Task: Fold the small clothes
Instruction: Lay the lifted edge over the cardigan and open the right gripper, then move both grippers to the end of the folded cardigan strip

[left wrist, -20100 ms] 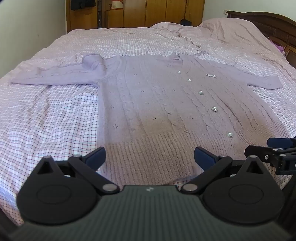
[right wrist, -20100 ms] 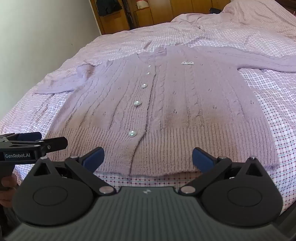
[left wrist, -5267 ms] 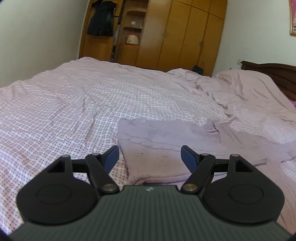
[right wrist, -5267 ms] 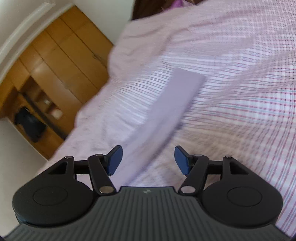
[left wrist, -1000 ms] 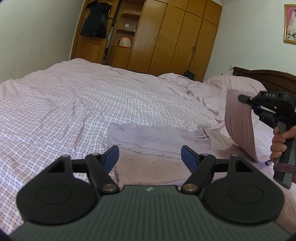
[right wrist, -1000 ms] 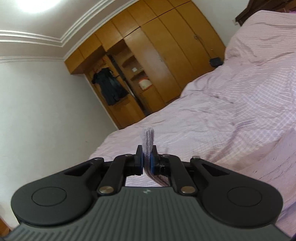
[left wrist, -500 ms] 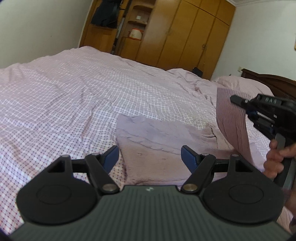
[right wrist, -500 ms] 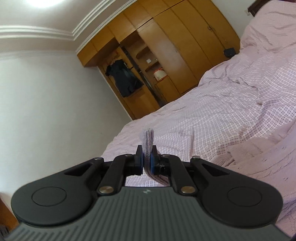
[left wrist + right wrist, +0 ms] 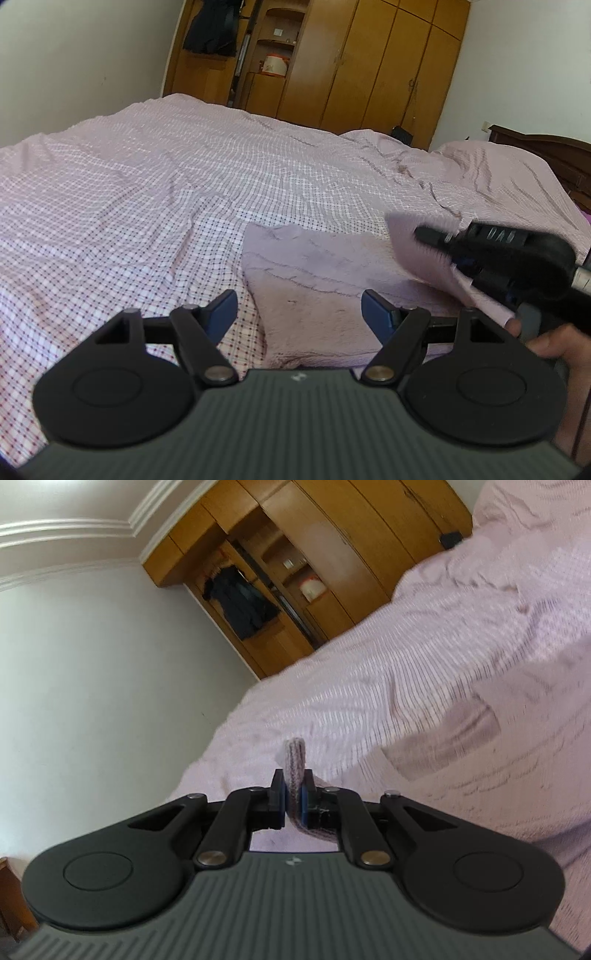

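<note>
Cardigan point(image 9: 317, 291) lies part-folded on our checked bed point(image 9: 147, 206); our right claw point(image 9: 294, 798), jaws just easing apart, pinches its sleeve point(image 9: 294, 771), while our left claw point(image 9: 299, 314) hovers released near it.

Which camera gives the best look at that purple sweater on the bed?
The left wrist view: the folded sweater lies in front of the open left gripper. The right wrist view shows its blurred edge and the cuff pinched in the right gripper.

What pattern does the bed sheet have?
The bed sheet has a small pink-and-white check; the left wrist view shows it best.
</note>
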{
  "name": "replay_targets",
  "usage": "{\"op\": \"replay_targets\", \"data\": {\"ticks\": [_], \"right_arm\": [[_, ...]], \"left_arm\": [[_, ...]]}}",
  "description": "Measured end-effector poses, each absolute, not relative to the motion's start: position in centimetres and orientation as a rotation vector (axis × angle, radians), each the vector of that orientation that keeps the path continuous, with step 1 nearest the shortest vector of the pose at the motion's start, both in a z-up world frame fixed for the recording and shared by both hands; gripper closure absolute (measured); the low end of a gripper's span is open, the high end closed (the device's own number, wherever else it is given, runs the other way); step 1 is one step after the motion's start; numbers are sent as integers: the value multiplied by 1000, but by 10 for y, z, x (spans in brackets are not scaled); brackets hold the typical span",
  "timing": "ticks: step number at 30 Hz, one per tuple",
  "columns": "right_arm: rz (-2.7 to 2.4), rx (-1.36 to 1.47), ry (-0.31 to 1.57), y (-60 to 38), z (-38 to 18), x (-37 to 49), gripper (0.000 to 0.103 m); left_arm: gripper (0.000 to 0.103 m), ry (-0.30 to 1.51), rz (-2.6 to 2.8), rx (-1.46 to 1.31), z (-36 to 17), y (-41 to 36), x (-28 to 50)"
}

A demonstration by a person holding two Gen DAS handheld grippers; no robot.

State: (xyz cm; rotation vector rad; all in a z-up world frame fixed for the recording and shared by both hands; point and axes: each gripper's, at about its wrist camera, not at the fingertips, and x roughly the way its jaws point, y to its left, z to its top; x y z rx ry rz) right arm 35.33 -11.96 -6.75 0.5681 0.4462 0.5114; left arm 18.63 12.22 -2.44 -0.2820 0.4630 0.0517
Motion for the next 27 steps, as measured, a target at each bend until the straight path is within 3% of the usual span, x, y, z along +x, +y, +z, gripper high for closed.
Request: {"op": "replay_targets", "data": {"ticks": [2, 7, 12, 19, 24, 27], "right_arm": [[511, 593, 487, -120, -78, 355, 77], [534, 640, 531, -119, -92, 352, 75], [574, 616, 528, -115, -87, 343, 61], [641, 484, 515, -133, -65, 301, 51], [666, 293, 451, -178, -53, 235, 28], [662, 236, 420, -226, -53, 191, 24]], "left_arm": [[28, 474, 59, -288, -27, 124, 187], [28, 495, 64, -302, -33, 125, 192], [28, 501, 57, -286, -33, 122, 191], [28, 529, -17, -305, -34, 116, 186], [28, 637, -13, -340, -41, 104, 168], [21, 656, -33, -345, -45, 101, 146]]}}
